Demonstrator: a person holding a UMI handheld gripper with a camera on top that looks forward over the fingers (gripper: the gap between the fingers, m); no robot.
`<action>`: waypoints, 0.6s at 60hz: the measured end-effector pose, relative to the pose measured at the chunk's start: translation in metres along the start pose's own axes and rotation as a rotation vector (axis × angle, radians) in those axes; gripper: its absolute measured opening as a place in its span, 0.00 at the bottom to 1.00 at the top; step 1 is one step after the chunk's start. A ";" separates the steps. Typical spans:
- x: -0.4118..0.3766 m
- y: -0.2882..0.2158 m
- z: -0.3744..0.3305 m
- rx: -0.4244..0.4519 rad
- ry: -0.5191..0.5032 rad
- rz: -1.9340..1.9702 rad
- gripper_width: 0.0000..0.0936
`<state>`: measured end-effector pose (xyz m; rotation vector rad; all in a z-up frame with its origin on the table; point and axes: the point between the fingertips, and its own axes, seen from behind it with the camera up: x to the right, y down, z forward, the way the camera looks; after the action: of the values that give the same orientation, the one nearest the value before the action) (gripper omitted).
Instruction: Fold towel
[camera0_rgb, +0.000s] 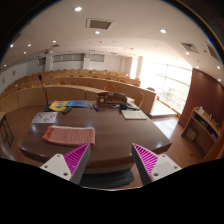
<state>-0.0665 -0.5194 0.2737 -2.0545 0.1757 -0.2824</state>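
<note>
The gripper (108, 160) is held spread wide above a brown table (110, 143); a pink towel (69, 135) is seen lying beyond its fingers.

towel (69, 135): pink-red, striped | table (110, 150): dark brown | tongs (110, 158) pads: magenta

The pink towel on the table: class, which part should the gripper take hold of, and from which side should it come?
Take the pink towel by its near edge, coming from the gripper's side, low over the round wooden table. It lies flat and spread just beyond the left finger, so only a thin edge offers a pinch; the nearest one looks easiest. The jaws stand open and empty.
</note>
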 end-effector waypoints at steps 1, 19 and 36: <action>-0.001 0.001 0.000 -0.002 -0.003 0.002 0.91; -0.056 0.080 0.006 -0.115 -0.056 -0.016 0.91; -0.247 0.116 0.070 -0.189 -0.261 -0.059 0.91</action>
<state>-0.2857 -0.4562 0.1087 -2.2637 -0.0201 -0.0322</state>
